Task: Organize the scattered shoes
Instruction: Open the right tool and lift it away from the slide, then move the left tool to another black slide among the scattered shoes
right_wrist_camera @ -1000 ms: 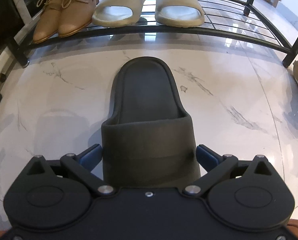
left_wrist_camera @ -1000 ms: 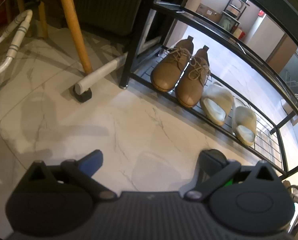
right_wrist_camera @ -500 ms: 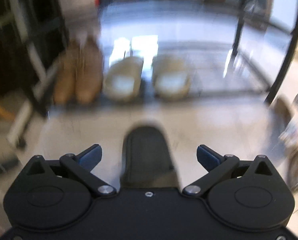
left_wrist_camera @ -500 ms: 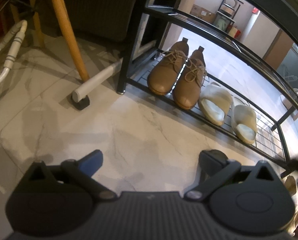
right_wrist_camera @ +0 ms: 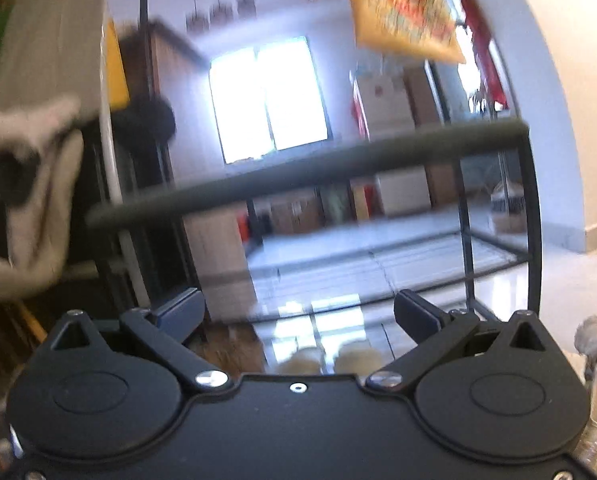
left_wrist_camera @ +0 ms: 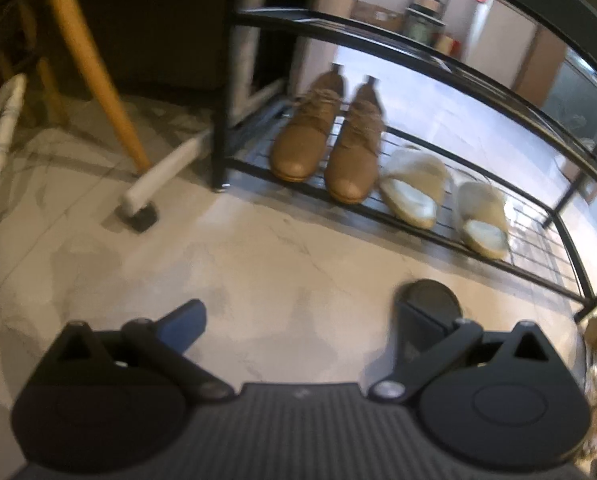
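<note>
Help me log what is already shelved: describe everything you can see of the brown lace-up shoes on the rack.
The brown lace-up shoes are a matched pair of tan, leather-looking shoes with matching laces, rounded toes and thin lighter soles. They stand upright side by side, close together, toes toward the camera, at the left end of the black wire shoe rack's bottom shelf, resting on its wires. The cream slippers sit just to their right. Neither gripper touches them. Motion blur hides finer detail.

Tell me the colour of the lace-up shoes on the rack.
Tan brown lace-up shoes; the left wrist view shows them best.
</note>
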Tool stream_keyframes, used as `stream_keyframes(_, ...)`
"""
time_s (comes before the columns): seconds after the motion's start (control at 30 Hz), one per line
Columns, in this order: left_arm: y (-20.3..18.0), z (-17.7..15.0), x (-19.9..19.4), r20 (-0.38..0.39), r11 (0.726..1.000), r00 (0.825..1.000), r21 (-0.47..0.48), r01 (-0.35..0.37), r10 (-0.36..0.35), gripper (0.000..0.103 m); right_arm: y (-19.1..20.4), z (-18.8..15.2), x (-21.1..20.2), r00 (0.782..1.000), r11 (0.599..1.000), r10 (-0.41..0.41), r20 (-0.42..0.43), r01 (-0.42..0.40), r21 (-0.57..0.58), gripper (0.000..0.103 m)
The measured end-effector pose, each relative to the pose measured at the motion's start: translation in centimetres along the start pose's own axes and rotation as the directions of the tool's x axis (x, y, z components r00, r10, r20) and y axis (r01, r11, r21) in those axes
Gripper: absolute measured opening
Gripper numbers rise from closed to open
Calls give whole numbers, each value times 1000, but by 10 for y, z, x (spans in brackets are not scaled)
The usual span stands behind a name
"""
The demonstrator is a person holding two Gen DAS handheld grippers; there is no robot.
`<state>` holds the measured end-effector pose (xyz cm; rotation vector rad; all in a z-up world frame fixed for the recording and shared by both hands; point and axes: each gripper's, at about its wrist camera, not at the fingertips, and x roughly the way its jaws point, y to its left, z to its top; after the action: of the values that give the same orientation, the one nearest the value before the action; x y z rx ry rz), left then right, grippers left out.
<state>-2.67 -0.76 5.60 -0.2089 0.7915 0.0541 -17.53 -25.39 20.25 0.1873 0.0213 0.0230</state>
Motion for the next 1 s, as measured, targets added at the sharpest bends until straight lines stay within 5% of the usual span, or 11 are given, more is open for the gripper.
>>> stream_keyframes(0.23, -120, -1, 7, -34, 960, 983, 212, 183, -180, 102, -35, 18, -23, 977, 988, -149, 153, 141, 62, 103)
stream_keyframes(0.4, -250, -15, 3, -91, 800, 907, 441, 407, -411, 102, -68, 33, -39, 913, 946, -315, 260, 281, 161, 103)
stream_keyframes(0.53, -344, -39, 19, -311, 568, 731, 474, 673, -607, 102, -95, 36, -41, 882, 921, -374, 287, 318, 223, 103)
stream_keyframes(0.67, -399, -74, 31, -447, 460, 631, 438, 772, -634, 102, -117, 34, -35, 866, 896, -421, 269, 351, 273, 103)
stream_keyframes(0.87, -450, -126, 47, -553, 403, 454, 221, 888, -699, 102, -139, 31, -37, 832, 872, -466, 300, 375, 315, 103)
stream_keyframes(0.93, -454, -138, 46, -543, 388, 434, 206, 899, -718, 102, -146, 30, -38, 815, 857, -494, 302, 399, 325, 103)
stream_keyframes(1.0, -462, -155, 44, -519, 342, 418, 239, 909, -746, 102, -155, 29, -39, 796, 839, -524, 302, 422, 343, 103)
